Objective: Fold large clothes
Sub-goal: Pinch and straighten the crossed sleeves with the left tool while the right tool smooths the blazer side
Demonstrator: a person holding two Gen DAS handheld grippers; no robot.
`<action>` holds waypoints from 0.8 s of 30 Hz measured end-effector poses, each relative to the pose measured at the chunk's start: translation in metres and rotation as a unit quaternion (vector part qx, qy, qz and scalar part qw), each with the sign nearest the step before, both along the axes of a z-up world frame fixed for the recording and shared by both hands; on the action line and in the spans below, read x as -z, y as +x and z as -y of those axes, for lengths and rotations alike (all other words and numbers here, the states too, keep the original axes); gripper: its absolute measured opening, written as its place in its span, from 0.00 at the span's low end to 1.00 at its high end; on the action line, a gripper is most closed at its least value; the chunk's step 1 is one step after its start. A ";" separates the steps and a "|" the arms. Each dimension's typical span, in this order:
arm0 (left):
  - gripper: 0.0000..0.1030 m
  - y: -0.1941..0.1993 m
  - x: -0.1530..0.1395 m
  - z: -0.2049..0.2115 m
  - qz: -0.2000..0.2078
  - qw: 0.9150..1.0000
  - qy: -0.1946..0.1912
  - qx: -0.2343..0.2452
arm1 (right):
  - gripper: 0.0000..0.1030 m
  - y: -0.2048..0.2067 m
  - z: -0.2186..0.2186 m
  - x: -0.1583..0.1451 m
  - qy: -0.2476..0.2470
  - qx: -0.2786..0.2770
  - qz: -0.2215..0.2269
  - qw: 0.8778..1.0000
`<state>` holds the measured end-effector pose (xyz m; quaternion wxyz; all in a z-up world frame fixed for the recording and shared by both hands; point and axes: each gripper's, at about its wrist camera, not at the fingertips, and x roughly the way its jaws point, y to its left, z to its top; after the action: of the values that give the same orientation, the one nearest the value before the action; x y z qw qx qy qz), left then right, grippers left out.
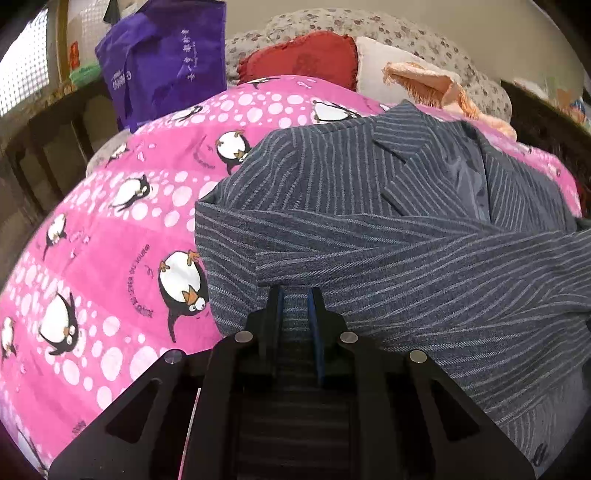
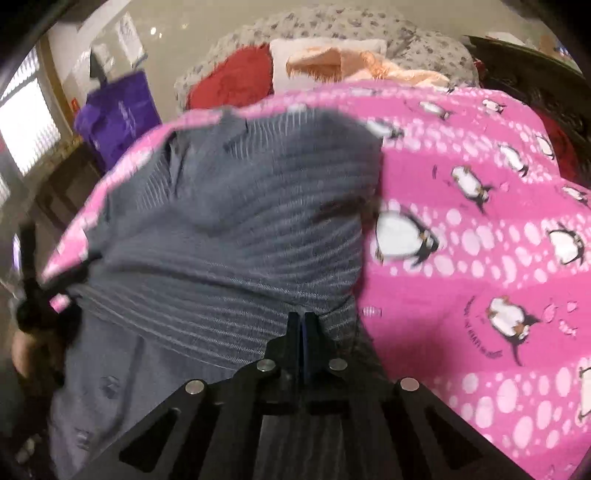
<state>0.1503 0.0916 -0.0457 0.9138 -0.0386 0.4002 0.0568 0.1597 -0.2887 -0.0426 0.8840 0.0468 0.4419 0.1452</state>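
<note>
A grey pinstriped jacket (image 1: 388,229) lies on a pink penguin-print bedspread (image 1: 110,236), its lapels facing up and a sleeve folded across the front. My left gripper (image 1: 295,295) hovers at the sleeve's near edge with a narrow gap between its fingers, holding nothing that I can see. In the right wrist view the jacket (image 2: 229,229) is blurred by motion, and my right gripper (image 2: 303,318) is shut on a fold of its fabric at the near right edge. The bedspread (image 2: 480,258) fills the right side there.
A purple bag (image 1: 166,59) stands at the far left of the bed. A red cushion (image 1: 303,59), a peach towel (image 1: 436,88) and a floral pillow (image 1: 369,26) lie at the head. A dark wooden frame (image 2: 535,74) borders the right side.
</note>
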 end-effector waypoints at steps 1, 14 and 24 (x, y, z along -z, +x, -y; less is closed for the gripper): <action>0.13 0.001 0.000 -0.002 0.001 1.000 -0.003 -0.001 | 0.00 -0.001 0.002 -0.012 0.012 0.012 0.021 1.000; 0.15 0.002 0.005 0.007 -0.002 1.000 0.017 -0.012 | 0.00 0.132 0.016 0.021 0.013 0.085 -0.001 0.996; 0.16 0.004 0.006 0.009 -0.005 1.000 0.025 -0.016 | 0.01 0.053 -0.012 -0.027 0.022 -0.004 0.065 0.998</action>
<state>0.1543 0.0826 -0.0513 0.9117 -0.0216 0.4022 0.0812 0.2122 -0.2768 -0.0158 0.9089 0.0552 0.3805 0.1613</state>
